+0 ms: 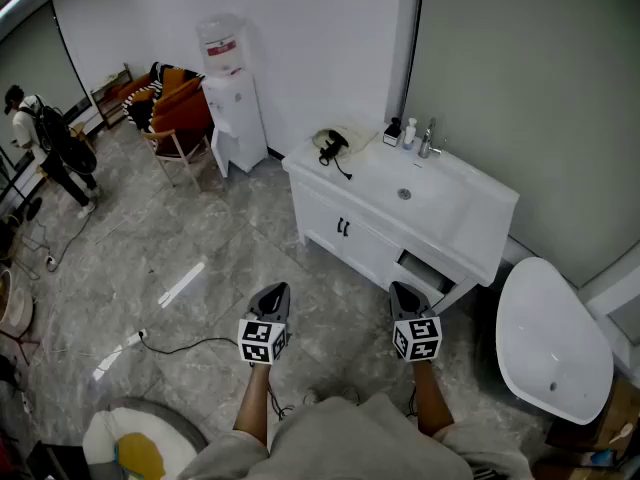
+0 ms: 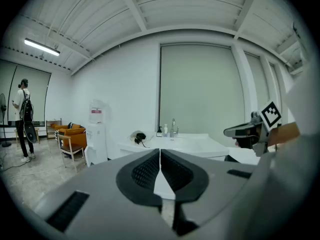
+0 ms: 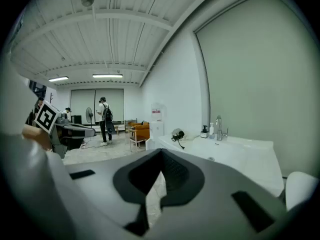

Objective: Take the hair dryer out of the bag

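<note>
The left gripper [image 1: 273, 293] and the right gripper [image 1: 404, 290] hover over the floor [image 1: 200, 268], both with jaws fully together and holding nothing. The hair dryer [image 1: 328, 148] lies in the bag [image 1: 352, 135] on the desk's [image 1: 455, 208] left end, well apart from them.

Glossy grey stone-tile floor [image 1: 200, 258] underfoot, crossed by a black cable [image 1: 190, 346], with a plain white wall [image 1: 320, 28] behind and a pale grey-green panel [image 1: 520, 68] to its right. Against that panel a white vanity cabinet [image 1: 350, 233] with a sunk basin [image 1: 410, 188], left of it a white water dispenser [image 1: 235, 118] and then orange armchairs [image 1: 185, 108] along the wall; at far right a white oval tub [image 1: 550, 343]. Overhead a white beamed ceiling [image 2: 165, 9], lit by a fluorescent strip [image 2: 41, 46].
</note>
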Demonstrator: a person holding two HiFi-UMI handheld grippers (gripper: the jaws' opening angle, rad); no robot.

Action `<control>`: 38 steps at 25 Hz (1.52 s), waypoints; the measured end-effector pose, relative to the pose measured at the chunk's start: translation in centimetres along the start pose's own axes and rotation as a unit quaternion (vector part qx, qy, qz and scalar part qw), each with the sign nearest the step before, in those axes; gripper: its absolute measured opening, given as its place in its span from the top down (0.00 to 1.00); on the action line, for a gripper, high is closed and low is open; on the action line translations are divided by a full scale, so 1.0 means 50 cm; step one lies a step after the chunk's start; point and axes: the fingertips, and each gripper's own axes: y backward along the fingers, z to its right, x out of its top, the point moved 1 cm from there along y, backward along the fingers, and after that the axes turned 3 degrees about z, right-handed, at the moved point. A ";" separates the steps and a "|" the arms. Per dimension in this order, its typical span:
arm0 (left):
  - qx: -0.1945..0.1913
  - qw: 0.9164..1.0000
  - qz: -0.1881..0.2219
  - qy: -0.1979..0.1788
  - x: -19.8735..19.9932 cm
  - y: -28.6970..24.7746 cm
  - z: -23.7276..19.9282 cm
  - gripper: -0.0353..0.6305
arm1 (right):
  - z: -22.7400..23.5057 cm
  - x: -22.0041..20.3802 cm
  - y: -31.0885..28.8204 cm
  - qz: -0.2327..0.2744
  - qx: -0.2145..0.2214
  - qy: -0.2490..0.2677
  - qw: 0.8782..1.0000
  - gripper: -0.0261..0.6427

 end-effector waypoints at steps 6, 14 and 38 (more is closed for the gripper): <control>0.001 1.000 -0.004 0.000 -0.007 -0.002 0.001 0.93 | 0.001 -0.011 0.002 -0.004 0.000 -0.001 1.000 0.96; 0.001 1.000 0.005 -0.001 0.000 -0.002 0.022 0.92 | 0.007 -0.004 0.014 0.018 0.008 0.001 1.000 0.94; 0.014 1.000 0.008 -0.004 -0.027 -0.034 0.118 0.69 | 0.063 -0.041 0.008 0.019 0.064 0.007 0.998 0.58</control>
